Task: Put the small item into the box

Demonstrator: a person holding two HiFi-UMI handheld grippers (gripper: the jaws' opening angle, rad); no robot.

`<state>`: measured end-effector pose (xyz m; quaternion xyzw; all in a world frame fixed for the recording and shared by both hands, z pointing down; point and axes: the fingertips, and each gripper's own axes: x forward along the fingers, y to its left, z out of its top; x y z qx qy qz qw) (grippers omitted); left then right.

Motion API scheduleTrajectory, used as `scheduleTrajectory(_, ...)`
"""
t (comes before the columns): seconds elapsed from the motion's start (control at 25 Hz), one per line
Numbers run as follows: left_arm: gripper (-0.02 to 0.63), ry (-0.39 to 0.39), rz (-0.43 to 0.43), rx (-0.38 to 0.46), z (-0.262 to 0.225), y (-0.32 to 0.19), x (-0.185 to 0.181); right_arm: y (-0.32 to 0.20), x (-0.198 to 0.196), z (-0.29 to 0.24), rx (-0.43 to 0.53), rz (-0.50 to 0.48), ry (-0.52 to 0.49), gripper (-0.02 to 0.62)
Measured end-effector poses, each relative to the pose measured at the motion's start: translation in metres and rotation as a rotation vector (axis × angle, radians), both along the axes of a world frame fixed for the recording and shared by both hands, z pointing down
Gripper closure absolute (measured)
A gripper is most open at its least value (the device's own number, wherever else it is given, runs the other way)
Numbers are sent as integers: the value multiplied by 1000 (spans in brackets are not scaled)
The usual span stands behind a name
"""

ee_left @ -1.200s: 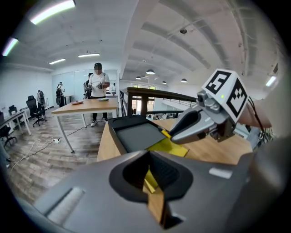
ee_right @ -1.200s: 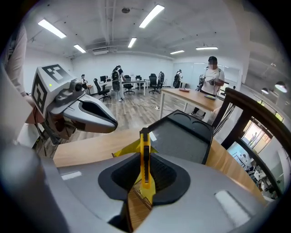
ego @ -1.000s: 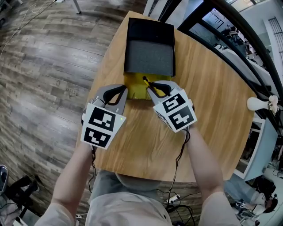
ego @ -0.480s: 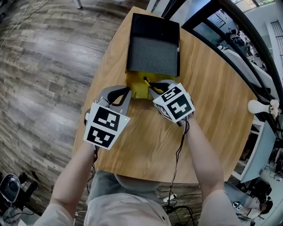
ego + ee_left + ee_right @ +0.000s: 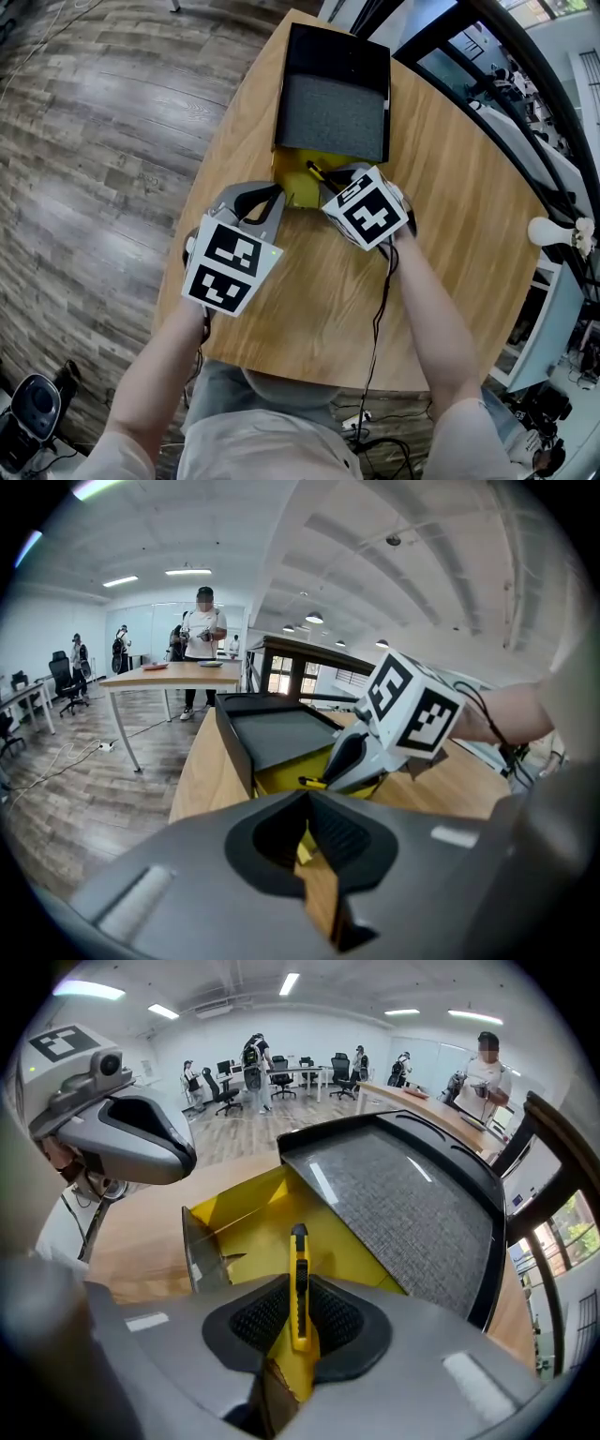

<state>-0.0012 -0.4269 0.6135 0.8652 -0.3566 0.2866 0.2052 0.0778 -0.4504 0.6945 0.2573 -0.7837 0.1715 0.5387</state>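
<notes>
Yellow utility knife held over the open box, both grippers low in the middle of the head view.

The wooden table (image 5: 450, 234) fills the centre of the head view. The box (image 5: 292, 176) stands open on its upper part, and its black lid (image 5: 333, 112), lined with grey padding, is folded back toward the top of the frame. The yellow tray of the box lies just below the lid. The right gripper (image 5: 323, 180) reaches in from the lower right, its jaws clamped on the slim utility knife (image 5: 298, 1265). The knife's black tip points out over the yellow tray, above the floor of the box and not resting on it. The left gripper (image 5: 278, 194) sits just beside the tray's lower left corner. Its jaws are pressed together at the tips, and only a sliver of yellow and table wood shows in the slit behind them.
</notes>
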Motion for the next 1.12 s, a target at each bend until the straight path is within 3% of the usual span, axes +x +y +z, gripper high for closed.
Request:
scheduleTrajectory(0.24,604,6,0,-11,2,1,1,3,1,6,-19,-27,48,529)
scheduleTrajectory(0.64,604,1,2,-7,1,7,-1,3,0,5,1,4,24,518)
scheduleTrajectory(0.84,604,-4,5,13,-16,9,-3,4,7,-13,-18,104,-82,518)
scheduleTrajectory(1.12,604,15,1,69,-65,12,-3,4,39,-77,56,297,-245,543)
